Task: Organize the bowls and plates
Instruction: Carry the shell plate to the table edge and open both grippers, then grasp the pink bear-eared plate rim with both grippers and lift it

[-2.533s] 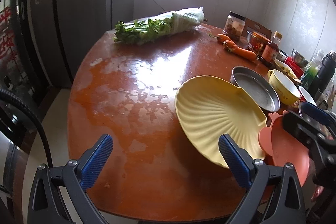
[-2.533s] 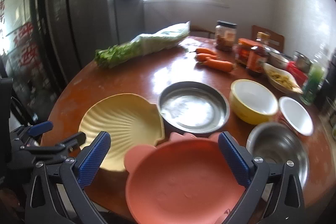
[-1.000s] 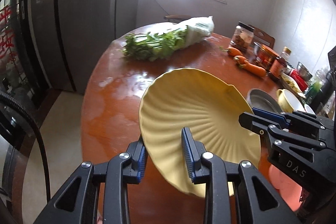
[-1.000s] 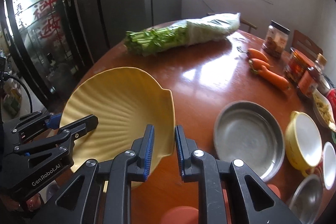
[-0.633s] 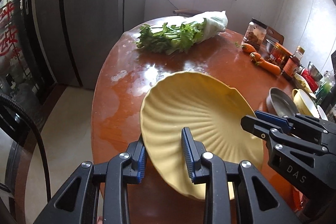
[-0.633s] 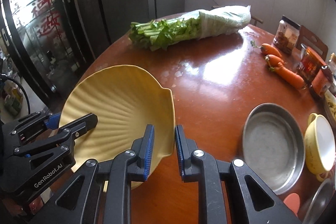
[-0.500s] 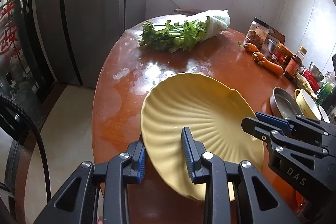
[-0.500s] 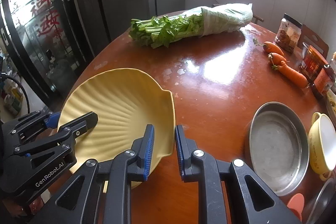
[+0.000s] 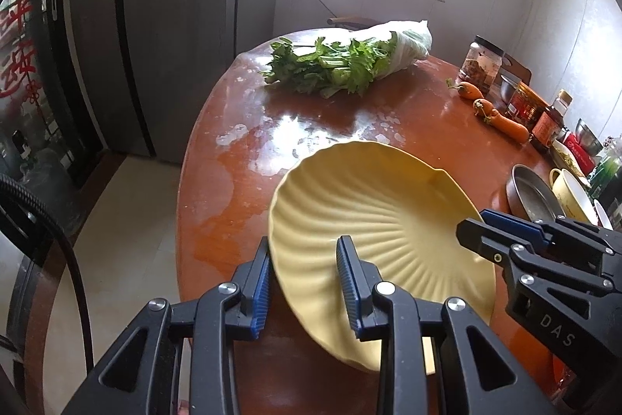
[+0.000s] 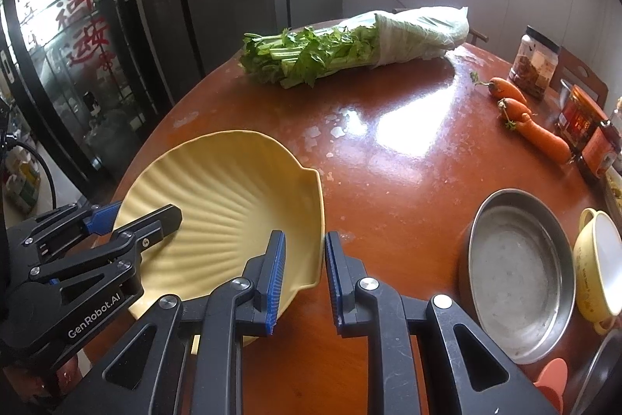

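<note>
Both grippers hold a yellow shell-shaped plate [image 9: 381, 205] low over the near left part of the round brown table [image 9: 350, 115], tilted. My left gripper [image 9: 305, 251] is shut on its near left rim, one pad under the rim and one on the ribbed inside. My right gripper [image 10: 304, 240] is shut on the plate [image 10: 233, 189] at its notched right rim. Each gripper shows in the other's view, the right gripper [image 9: 505, 232] at the right and the left gripper [image 10: 136, 216] at the left. Whether the plate's underside touches the table is hidden.
A round metal pan [image 10: 517, 271], a yellow bowl [image 10: 598, 267] and the edge of a pink plate [image 10: 552, 380] lie to the right. Bagged celery [image 10: 330, 53] lies at the back, carrots [image 10: 532, 127] and jars [image 10: 536, 61] at the far right. Dark cabinets [image 10: 116, 26] stand past the table's left edge.
Both grippers carried the plate left and down across the table, away from the metal pan. Over the last half second nothing moved.
</note>
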{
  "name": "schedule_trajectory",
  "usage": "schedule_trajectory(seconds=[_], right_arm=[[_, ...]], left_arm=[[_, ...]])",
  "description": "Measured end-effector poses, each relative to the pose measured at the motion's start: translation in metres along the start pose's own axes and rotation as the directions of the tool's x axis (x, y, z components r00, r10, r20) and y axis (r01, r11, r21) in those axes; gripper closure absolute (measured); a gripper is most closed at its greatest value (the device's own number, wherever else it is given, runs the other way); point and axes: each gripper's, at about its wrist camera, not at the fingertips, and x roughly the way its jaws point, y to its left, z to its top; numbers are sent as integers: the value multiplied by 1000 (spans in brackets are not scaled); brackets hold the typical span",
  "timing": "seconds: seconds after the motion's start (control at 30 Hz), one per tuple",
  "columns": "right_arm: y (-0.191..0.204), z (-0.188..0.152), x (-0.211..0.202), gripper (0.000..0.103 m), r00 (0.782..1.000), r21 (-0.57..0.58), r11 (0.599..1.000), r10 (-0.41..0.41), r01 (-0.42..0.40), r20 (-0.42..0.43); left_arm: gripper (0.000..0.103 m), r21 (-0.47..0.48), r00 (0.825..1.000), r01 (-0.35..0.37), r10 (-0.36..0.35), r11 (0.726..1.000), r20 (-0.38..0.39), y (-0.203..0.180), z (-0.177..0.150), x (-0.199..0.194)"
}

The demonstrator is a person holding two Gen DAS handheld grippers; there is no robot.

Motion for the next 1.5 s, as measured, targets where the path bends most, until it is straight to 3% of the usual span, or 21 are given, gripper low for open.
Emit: schedule_trajectory(seconds=[0.23,0.37,0.83,1.17,1.5], right_arm=[[-5,-3,-9,78,1000,12,1000,-9,9,22],[-10,-5,-27,70,998,28,1000,-10,8,59],[-36,-38,-128,57,973,91,995,-51,31,224],[-63,-91,-193,50,948,162,980,-157,115,277],[-85,-133,-213,49,939,216,959,-234,181,251]], left_arm=[[62,-14,999,-7,8,1000,33,3,0,-14],[53,-6,997,0,0,1000,72,-1,2,-32],[42,104,983,77,-93,992,159,-62,-7,-89],[40,219,976,130,-164,967,145,-122,-29,-109],[37,301,976,150,-190,942,108,-167,-52,-113]])
